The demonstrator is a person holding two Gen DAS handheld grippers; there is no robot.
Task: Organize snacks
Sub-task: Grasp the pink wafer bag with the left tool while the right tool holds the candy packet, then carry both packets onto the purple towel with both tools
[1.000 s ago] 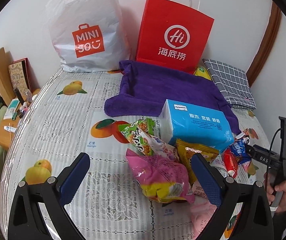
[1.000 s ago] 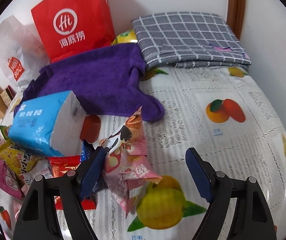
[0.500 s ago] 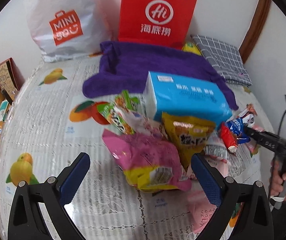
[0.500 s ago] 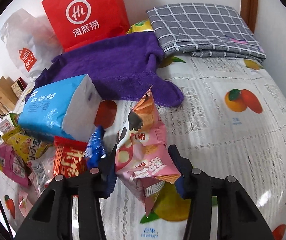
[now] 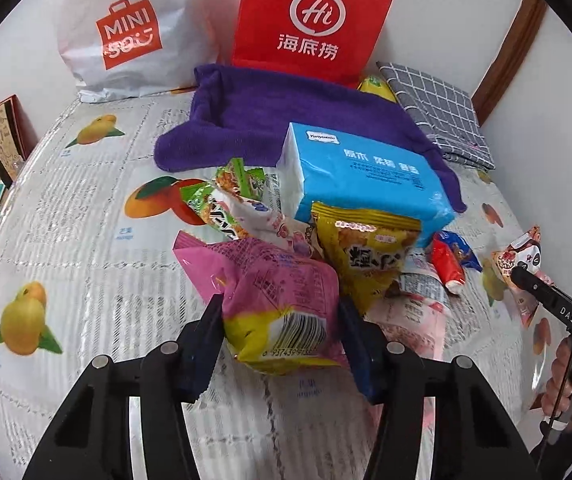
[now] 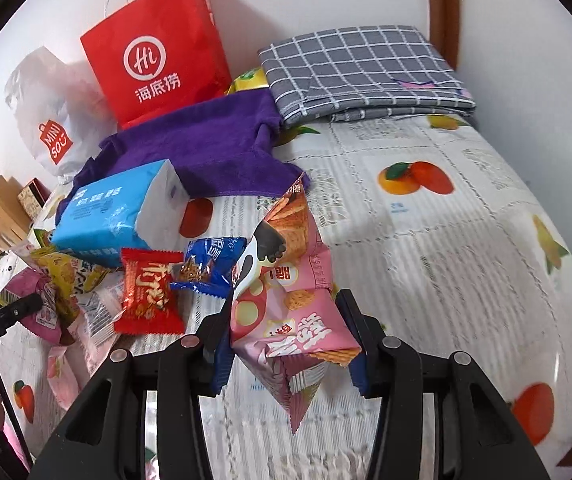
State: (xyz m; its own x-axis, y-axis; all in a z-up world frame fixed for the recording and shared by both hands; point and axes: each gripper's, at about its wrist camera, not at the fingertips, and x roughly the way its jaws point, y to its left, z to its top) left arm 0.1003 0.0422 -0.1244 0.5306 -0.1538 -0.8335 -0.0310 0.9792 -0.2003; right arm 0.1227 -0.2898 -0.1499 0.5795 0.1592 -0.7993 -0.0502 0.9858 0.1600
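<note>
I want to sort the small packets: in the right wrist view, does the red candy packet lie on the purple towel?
No, the red candy packet lies on the fruit-print tablecloth, clearly apart from the purple towel.

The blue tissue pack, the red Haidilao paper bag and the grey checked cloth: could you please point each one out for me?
blue tissue pack [image 5: 377, 176]: left wrist view, on its printed blue top face.
red Haidilao paper bag [image 6: 154, 60]: right wrist view, on the white logo on its front.
grey checked cloth [image 6: 361, 68]: right wrist view, on its folded top surface.
</note>
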